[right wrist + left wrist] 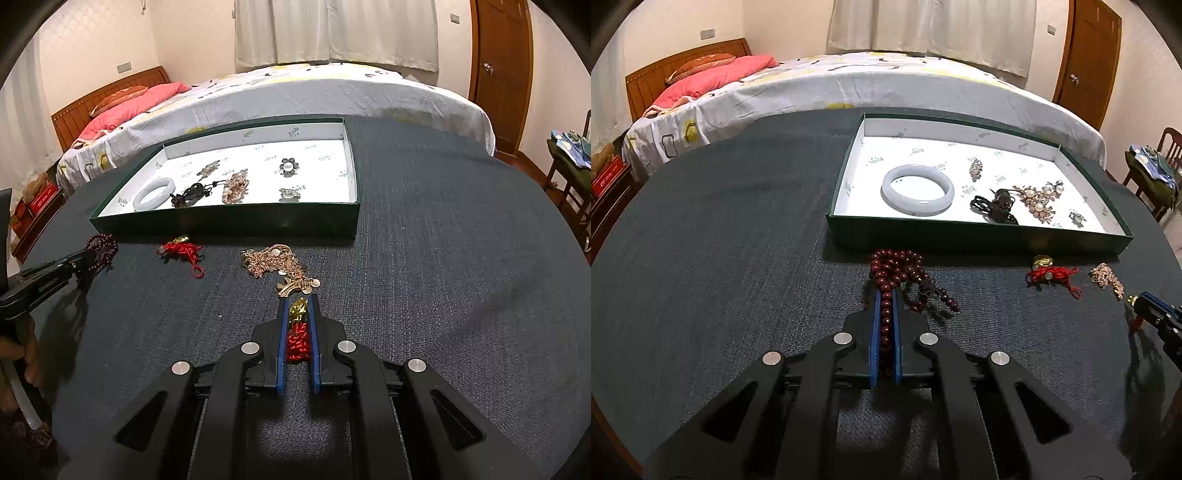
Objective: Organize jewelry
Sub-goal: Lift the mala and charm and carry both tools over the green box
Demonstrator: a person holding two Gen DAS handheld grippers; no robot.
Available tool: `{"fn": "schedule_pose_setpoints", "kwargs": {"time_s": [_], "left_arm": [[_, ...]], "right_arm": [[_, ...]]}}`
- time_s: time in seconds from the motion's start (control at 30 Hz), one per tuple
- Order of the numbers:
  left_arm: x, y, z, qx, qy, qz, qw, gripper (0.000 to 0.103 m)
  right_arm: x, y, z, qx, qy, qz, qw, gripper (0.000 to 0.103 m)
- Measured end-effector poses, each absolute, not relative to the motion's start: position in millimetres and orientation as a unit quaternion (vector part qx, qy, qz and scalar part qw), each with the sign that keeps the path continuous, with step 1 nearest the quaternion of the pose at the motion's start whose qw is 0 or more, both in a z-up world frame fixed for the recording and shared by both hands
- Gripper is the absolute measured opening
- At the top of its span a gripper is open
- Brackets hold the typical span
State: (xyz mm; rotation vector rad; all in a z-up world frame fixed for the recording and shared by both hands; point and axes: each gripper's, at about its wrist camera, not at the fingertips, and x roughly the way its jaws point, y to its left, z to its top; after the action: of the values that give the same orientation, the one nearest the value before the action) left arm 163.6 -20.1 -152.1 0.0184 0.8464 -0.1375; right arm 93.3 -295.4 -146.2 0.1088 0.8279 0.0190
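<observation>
My left gripper is shut on a string of dark red beads that lies bunched on the dark tablecloth just in front of the green tray. My right gripper is shut on a red knotted cord charm with a gold piece, right behind a heap of gold chain jewelry. A second red cord charm lies loose on the cloth. In the tray are a pale bangle, a black cord pendant and a pearl brooch.
The white-lined tray stands at the far side of the round table, with smaller brooches in it. A bed runs behind the table and a chair stands at the right. A hand holds the left gripper's handle.
</observation>
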Motion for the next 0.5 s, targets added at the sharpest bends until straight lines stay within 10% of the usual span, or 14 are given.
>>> {"fn": "schedule_pose_setpoints", "kwargs": {"time_s": [0.5], "left_arm": [[153, -19, -126, 0.000, 0.382, -0.076, 0.921, 0.006]], "right_arm": [[90, -296, -134, 0.057, 0.389, 0.011, 0.919, 0.011]]}}
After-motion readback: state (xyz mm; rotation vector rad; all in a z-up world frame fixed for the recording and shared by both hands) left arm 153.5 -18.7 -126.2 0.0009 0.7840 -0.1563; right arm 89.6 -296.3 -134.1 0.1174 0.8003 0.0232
